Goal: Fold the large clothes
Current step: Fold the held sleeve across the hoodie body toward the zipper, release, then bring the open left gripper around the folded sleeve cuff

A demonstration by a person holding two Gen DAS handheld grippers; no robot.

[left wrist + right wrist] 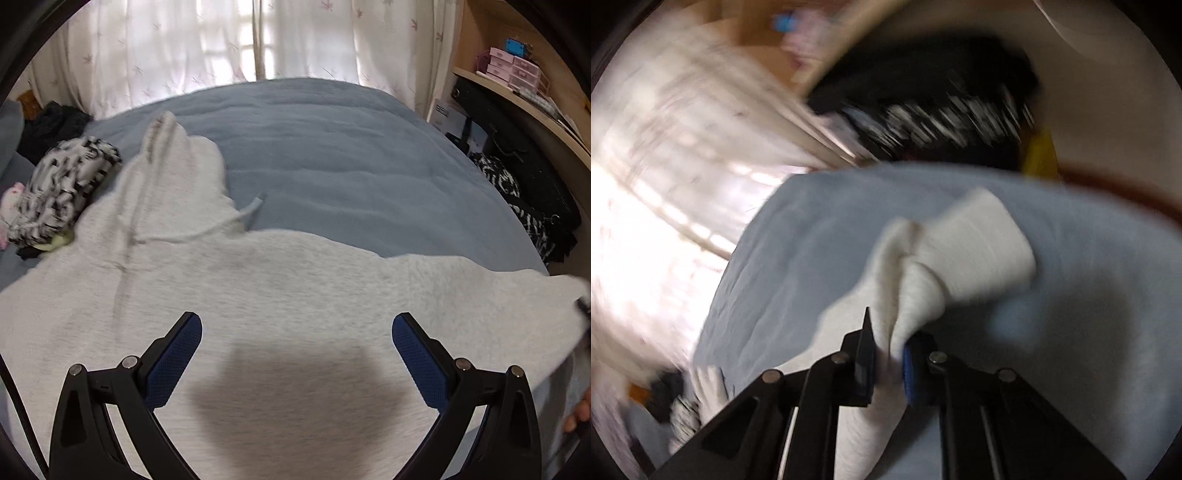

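Blue-covered bed [332, 155], backlit white curtains [207, 48], wooden shelf [517, 96] at right

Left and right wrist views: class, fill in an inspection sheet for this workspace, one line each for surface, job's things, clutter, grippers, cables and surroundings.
Surface: bed with blue-grey quilted cover.
Job's things: light grey hooded sweatshirt spread on the bed, hood towards the window; its ribbed sleeve cuff lifted.
Clutter: black-and-white patterned clothes pile beside the hood.
Grippers: left gripper open above the sweatshirt; right gripper shut on the sleeve.
Cables: thin black cable at the left edge.
Surroundings: white flower-print curtains; wooden shelf with pink boxes.
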